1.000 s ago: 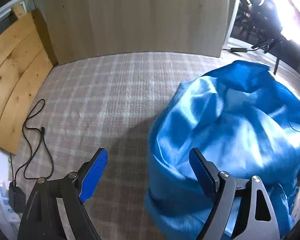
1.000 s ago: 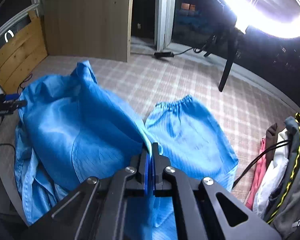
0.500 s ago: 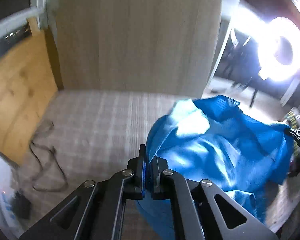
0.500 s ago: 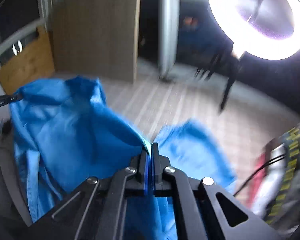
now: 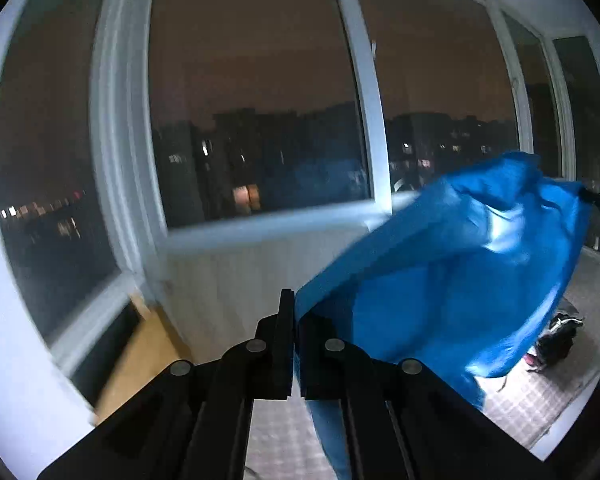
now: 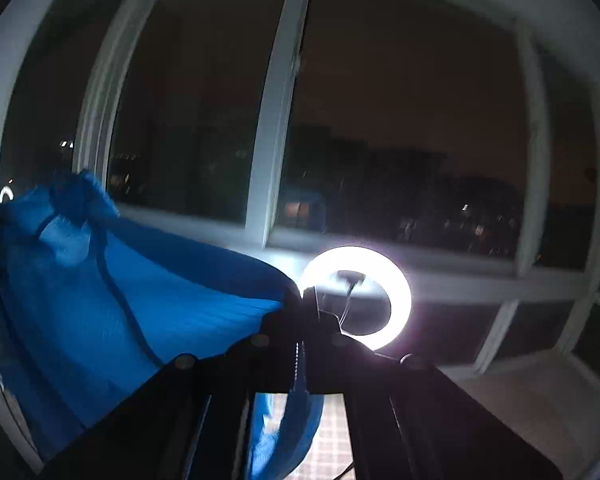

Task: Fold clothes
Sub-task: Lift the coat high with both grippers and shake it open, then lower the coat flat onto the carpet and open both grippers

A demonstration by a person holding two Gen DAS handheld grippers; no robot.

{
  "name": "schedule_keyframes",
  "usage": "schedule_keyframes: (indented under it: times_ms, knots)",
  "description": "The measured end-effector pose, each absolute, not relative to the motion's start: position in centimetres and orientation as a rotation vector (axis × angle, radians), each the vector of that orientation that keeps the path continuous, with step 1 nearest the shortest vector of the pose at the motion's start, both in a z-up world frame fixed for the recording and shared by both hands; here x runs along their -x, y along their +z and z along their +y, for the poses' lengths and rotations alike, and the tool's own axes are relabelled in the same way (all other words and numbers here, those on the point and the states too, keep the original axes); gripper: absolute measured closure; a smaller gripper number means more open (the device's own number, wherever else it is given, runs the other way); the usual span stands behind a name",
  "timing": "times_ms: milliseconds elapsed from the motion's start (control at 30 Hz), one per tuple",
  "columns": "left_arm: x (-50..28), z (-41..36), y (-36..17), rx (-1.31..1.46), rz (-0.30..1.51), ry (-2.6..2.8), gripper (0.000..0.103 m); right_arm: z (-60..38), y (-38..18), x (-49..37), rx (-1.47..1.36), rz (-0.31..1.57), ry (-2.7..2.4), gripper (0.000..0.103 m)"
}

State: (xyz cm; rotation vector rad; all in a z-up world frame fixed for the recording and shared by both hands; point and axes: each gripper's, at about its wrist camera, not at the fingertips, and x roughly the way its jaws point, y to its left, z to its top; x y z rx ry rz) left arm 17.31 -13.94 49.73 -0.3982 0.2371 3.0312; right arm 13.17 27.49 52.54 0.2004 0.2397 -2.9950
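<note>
Once floor-bound, blue garment (image 5: 440, 280) now aloft.

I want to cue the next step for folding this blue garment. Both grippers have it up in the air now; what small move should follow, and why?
Probably lower both together toward the floor, keeping the cloth stretched. The left gripper and right gripper are each shut on an edge of the blue garment, which hangs spread between them in front of the window. Lowering it should lay it flat for a fold.

Garment (image 5: 440, 280) strung in the air between left gripper (image 5: 294, 320) and right gripper (image 6: 300, 312), windows (image 5: 260, 120) far behind, ring light (image 6: 356, 296) just beyond right gripper.
</note>
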Motion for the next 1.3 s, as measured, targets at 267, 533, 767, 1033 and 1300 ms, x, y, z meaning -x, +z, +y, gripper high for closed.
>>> schedule_keyframes:
  times_ms: [267,533,767,1033,1300]
  knots:
    - [-23.5,-13.9,52.0,0.308,0.309,2.996,0.102,27.4,57.0,-23.0,-0.061,0.225,-3.070,0.102]
    - [-28.8,-14.8,55.6,0.127,0.318,3.032,0.102,26.9,59.2,-30.7,0.091,0.210,-3.055,0.102]
    - [-31.3,-14.6,62.3,-0.121,0.391,3.074,0.102,26.1,61.4,-30.4,0.171,0.255,-3.091,0.102]
    - [-21.4,-13.1,59.5,0.131,0.425,3.080,0.102,26.8,60.6,-23.7,0.061,0.245,-3.111,0.102]
    - [-0.4,-12.4,46.1,0.651,0.327,3.081,0.103,27.4,49.2,-1.8,-0.372,0.343,-3.087,0.102]
